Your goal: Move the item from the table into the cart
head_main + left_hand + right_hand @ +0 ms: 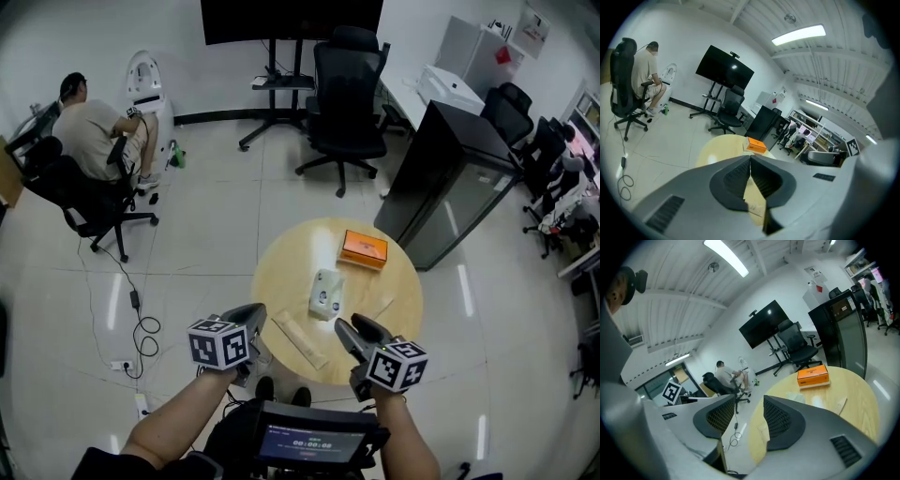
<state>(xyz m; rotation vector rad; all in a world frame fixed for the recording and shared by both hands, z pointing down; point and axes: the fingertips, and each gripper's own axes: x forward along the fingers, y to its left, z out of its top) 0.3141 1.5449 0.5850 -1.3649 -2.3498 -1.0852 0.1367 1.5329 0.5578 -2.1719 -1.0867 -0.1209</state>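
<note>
A round wooden table carries an orange box at its far side, a pale packet in the middle and a long beige strip near the front. My left gripper hovers over the table's front left edge, its jaws shut together with nothing held; the strip shows below them. My right gripper hangs over the front right, jaws open and empty. In the right gripper view the orange box lies far ahead of that gripper. No cart is in view.
A black cabinet stands just right of the table. A black office chair and a screen on a stand are behind it. A person sits at the far left. A cable lies on the floor.
</note>
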